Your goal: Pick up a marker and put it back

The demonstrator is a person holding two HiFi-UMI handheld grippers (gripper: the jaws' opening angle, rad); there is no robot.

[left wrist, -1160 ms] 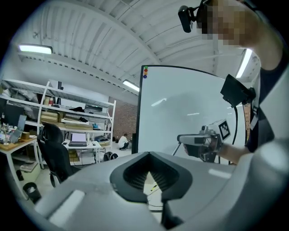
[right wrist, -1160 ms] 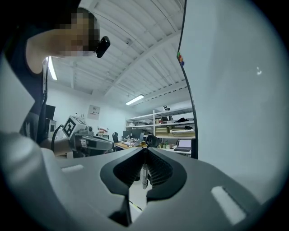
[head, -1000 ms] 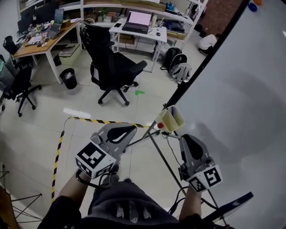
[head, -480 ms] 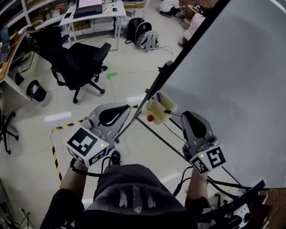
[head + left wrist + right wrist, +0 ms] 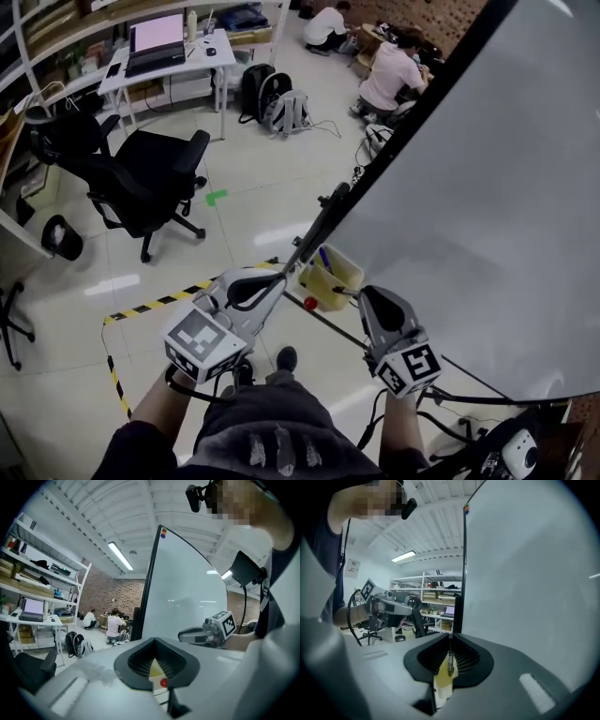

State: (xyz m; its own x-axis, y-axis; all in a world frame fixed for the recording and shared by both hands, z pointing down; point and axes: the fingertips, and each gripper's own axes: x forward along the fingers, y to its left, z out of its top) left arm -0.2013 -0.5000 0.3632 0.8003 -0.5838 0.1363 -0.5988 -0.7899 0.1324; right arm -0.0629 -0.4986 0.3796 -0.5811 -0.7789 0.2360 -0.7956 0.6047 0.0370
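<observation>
The right claw (image 5: 450, 639) is closed. Its jaws meet at the tips and nothing is pinched between them. Through the narrow gap lower down, its own view shows the marker (image 5: 450, 662) standing in a yellow cup (image 5: 443, 686) just ahead. In the head view this claw's tips sit just beside the near right side of the cup. They are apart from the marker, which leans at the cup's far left corner.

The left claw (image 5: 154, 640) is closed and empty too. Its gap shows a slice of the yellow cup and a small red ball (image 5: 163, 683) just under it. This claw hangs to the left of the cup, near it but not touching.

The cup hangs at the left edge of a big whiteboard (image 5: 487, 216) that fills the right of the scene. Far off to the left stands an office chair (image 5: 141, 178).

By my judgement no part of the task is done yet, since the marker sits in the cup and neither claw is on it. The whole job is left: open the right claw, close it round the marker, lift the marker clear of the cup, then lower it back in and let go.
</observation>
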